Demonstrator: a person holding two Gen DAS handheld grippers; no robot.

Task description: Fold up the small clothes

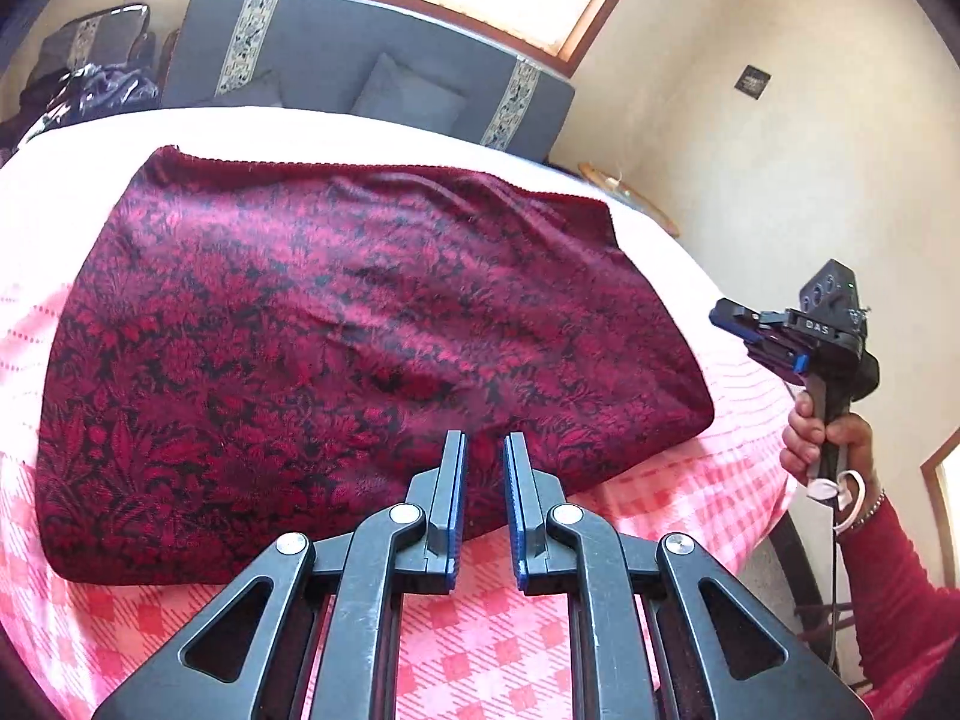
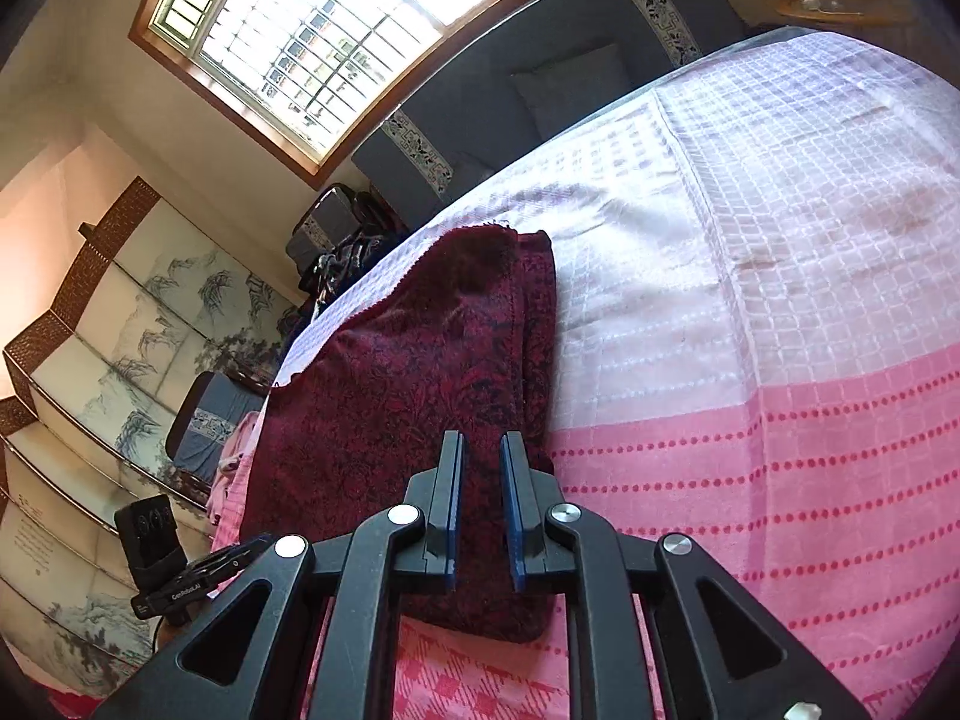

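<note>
A dark red cloth with a black floral pattern (image 1: 360, 330) lies folded flat on the pink and white checked cover (image 1: 510, 648). My left gripper (image 1: 484, 450) is open and empty, its fingertips over the cloth's near edge. The right gripper (image 1: 735, 318) shows in the left wrist view, held up in the air off the right side; its jaws look closed there. In the right wrist view the right gripper (image 2: 481, 450) has a narrow gap between its pads, holds nothing, and points along the cloth (image 2: 408, 396), near its right edge.
A grey bench with patterned strips and a cushion (image 1: 372, 72) stands behind the surface under a window. A painted folding screen (image 2: 120, 360) stands at the left in the right wrist view. The left gripper's body (image 2: 162, 558) shows at lower left there.
</note>
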